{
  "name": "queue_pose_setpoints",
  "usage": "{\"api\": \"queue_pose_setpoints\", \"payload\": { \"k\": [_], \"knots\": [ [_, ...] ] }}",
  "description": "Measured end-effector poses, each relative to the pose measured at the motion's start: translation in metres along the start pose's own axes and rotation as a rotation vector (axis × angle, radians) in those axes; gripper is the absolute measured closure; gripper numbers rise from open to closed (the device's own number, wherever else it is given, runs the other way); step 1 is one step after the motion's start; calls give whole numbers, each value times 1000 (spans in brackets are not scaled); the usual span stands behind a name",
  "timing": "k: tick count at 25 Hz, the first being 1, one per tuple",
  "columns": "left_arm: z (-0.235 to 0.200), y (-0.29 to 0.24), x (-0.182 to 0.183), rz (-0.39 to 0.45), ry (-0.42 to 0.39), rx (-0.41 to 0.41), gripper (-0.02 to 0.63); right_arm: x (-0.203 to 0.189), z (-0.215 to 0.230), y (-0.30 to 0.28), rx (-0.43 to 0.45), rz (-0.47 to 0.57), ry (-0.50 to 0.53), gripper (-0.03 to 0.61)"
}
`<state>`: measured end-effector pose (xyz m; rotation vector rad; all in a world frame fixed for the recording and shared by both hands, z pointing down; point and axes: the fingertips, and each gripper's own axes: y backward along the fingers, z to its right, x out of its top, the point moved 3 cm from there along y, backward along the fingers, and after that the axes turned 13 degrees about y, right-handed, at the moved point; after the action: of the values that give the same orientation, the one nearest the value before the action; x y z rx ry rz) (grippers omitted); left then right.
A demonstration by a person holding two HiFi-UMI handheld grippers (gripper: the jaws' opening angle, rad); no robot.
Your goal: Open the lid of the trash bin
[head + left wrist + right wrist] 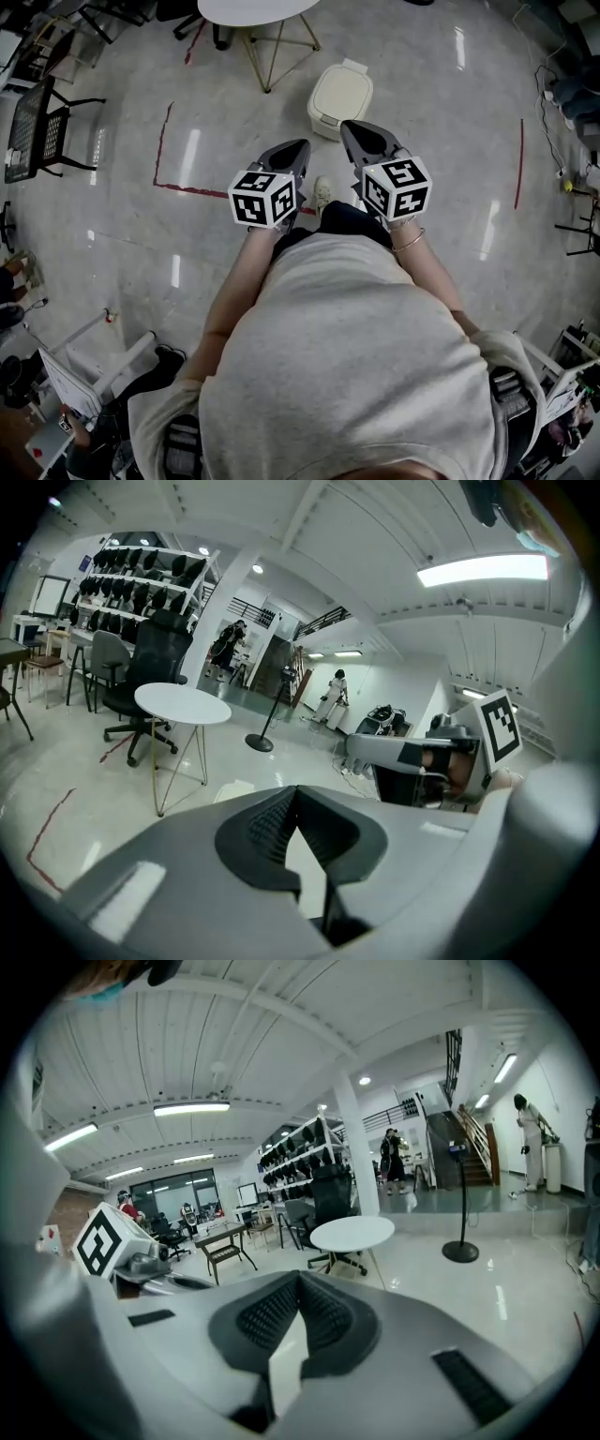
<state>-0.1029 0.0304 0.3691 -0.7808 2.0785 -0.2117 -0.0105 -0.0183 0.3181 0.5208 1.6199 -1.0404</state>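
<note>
The cream trash bin (339, 97) stands on the grey floor with its lid down, just in front of me. My left gripper (301, 144) points at the floor left of the bin, short of it. The right gripper (348, 126) hovers close by the bin's near right corner; whether it touches is not clear. Both pairs of jaws meet at their tips with nothing between them. In the left gripper view a pale bit of the bin (234, 789) shows over the shut left gripper (296, 790). The right gripper (300, 1277) looks the same in its own view.
A round white table (253, 9) on thin gold legs stands behind the bin. Red tape lines (161, 150) mark the floor at left and right. Black chairs (33, 127) stand at far left, cables (548, 84) at far right. My shoe (322, 192) is between the grippers.
</note>
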Motion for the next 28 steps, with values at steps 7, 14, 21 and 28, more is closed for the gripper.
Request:
{"api": "queue_pose_setpoints", "payload": {
  "k": [7, 14, 21, 28],
  "knots": [
    [-9, -72, 50, 2, 37, -15, 604, 11, 73, -28, -18, 10, -12, 571],
    [-24, -103, 72, 40, 137, -7, 604, 4, 107, -50, -7, -27, -50, 571],
    [-19, -121, 81, -4, 118, -43, 604, 0, 120, -58, -4, -56, -67, 571],
    [-30, -138, 78, -67, 109, -42, 604, -10, 127, -64, -12, -81, -108, 571]
  ]
}}
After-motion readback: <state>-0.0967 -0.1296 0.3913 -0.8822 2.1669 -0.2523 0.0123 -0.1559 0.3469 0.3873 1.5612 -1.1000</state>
